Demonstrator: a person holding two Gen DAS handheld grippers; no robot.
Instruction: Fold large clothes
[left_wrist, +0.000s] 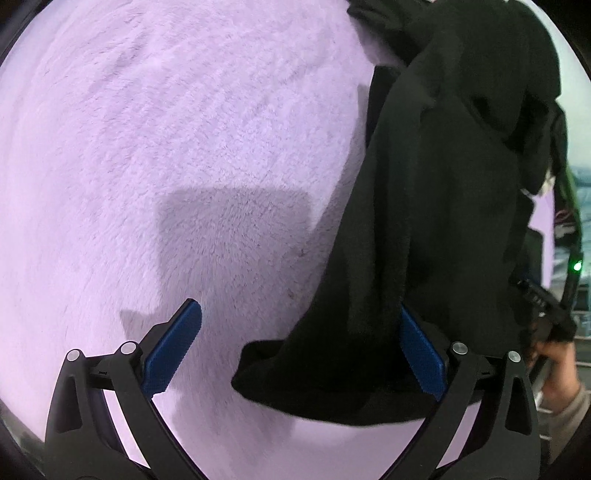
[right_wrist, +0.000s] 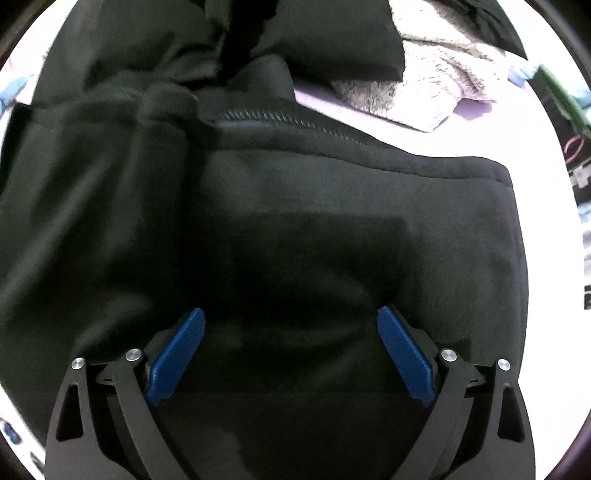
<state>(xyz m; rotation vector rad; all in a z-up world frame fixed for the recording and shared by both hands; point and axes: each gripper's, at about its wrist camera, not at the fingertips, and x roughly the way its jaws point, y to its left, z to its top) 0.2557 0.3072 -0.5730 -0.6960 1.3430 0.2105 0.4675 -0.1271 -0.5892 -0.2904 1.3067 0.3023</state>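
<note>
Lilac plush bedding (left_wrist: 166, 129) under both tools. Left gripper (left_wrist: 301, 350) spread wide, clamping nothing; a black fleece jacket (left_wrist: 424, 221) flap drapes past its 3 o'clock pad. Right gripper (right_wrist: 291, 354) gaping, empty, poised over the jacket body, zipper (right_wrist: 273, 120) at 12 o'clock. Risks: loose flap snags the left pad and drags; a bunched, off-edge pinch skews the fold.

Both fisheye views bend hard at the rims, with dark corners. The lilac fleece blanket (left_wrist: 166, 129) is evenly bright under overhead light, a blocky shadow near centre. The black garment (right_wrist: 295, 240) reads dim, slightly blurred toward 10 o'clock; white glare at 3 o'clock.
</note>
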